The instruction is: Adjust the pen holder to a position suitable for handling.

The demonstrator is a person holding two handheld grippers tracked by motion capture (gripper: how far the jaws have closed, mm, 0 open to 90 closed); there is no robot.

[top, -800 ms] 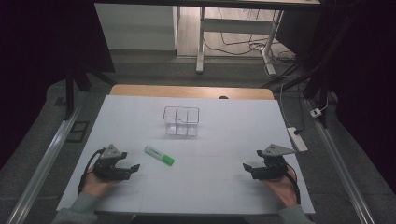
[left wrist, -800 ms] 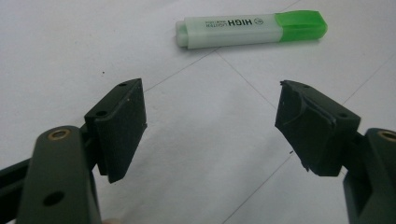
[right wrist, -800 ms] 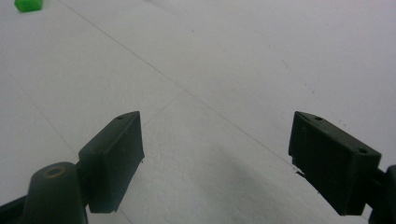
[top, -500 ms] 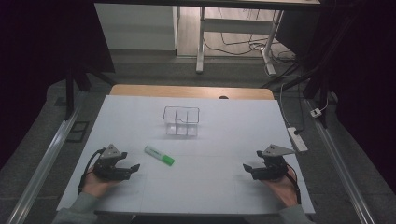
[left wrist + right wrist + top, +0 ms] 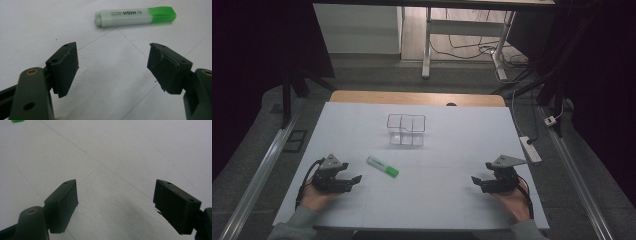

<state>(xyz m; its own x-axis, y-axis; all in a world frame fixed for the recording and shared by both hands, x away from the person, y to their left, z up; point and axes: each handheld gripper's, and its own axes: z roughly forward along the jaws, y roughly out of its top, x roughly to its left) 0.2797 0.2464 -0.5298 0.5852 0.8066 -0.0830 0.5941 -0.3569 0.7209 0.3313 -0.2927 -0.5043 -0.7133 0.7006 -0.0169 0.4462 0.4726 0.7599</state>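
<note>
Highlighter [image 5: 382, 166] lies flat on white table [image 5: 452, 150], just beside left gripper [image 5: 353, 179], near clear box [image 5: 406, 130]. Looks light, stiff, smooth plastic; best pinched across pale barrel mid-length. Long axis diagonal: green cap toward person's right, near side. Left gripper released, jaws wide, empty. Right gripper [image 5: 475, 179] likewise released, well apart.

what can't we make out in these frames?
- Clear divided box, high view: too small and transparent to tell whether anything is inside.
- Highlighter, left gripper view: the small print next to "HIGH" is too blurred to read.
- Highlighter, right gripper view: cut off by the top edge, just a green end.
- Left tool, right tool, high view: pads too small and dark.
</note>
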